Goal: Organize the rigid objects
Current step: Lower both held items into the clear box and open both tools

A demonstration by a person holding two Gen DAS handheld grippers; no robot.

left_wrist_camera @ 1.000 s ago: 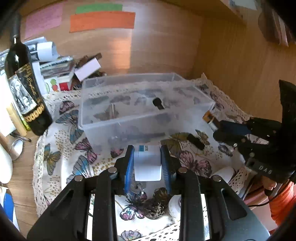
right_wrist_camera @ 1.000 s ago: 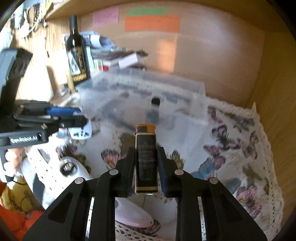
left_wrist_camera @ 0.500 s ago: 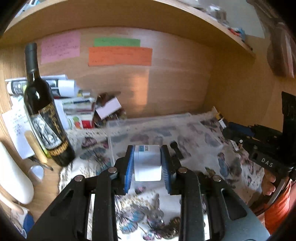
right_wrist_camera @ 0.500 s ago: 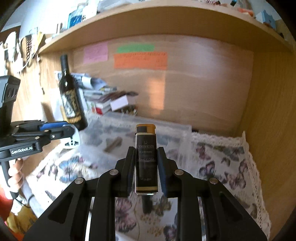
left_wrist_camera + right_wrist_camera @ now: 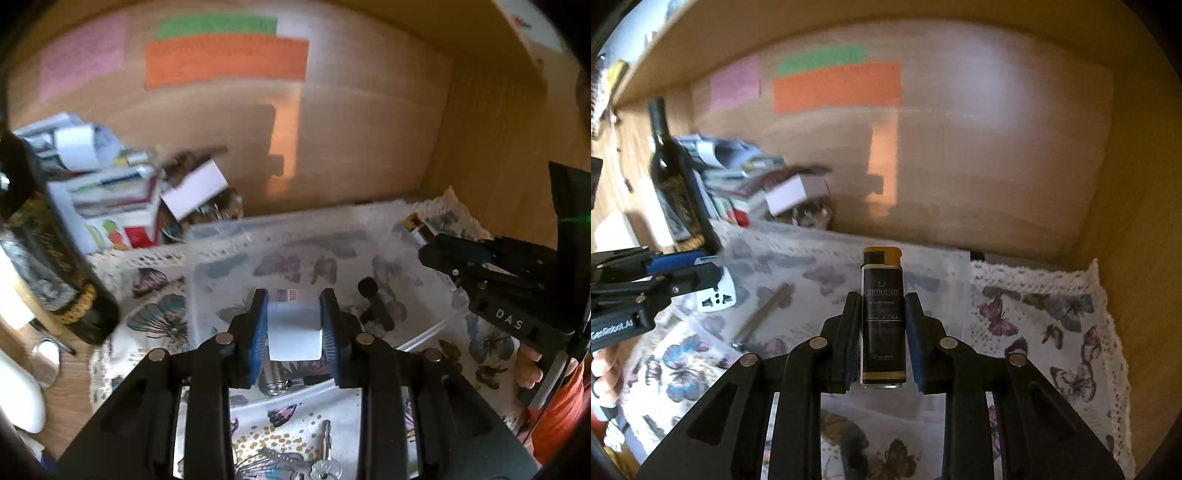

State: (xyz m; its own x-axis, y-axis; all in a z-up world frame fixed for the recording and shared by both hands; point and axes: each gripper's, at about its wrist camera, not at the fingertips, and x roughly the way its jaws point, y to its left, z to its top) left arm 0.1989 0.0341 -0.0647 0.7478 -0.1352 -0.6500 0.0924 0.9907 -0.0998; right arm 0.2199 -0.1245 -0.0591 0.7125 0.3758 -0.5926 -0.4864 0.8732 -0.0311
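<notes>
White adapter (image 5: 293,334) clamped in left fingers (image 5: 258,332), black lighter (image 5: 882,317) in right; both now lower over clear bin (image 5: 221,236).

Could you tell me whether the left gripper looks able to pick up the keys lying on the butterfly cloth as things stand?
Probably not yet. The left gripper is already shut on the white adapter, so its jaws are occupied. The keys lie uncovered on the cloth just below it, so nothing else blocks them.

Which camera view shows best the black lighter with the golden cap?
The right wrist view: the black lighter with the golden cap stands upright, central, label visible, between the right gripper fingers. The left wrist view shows only its golden tip beyond that gripper.
</notes>
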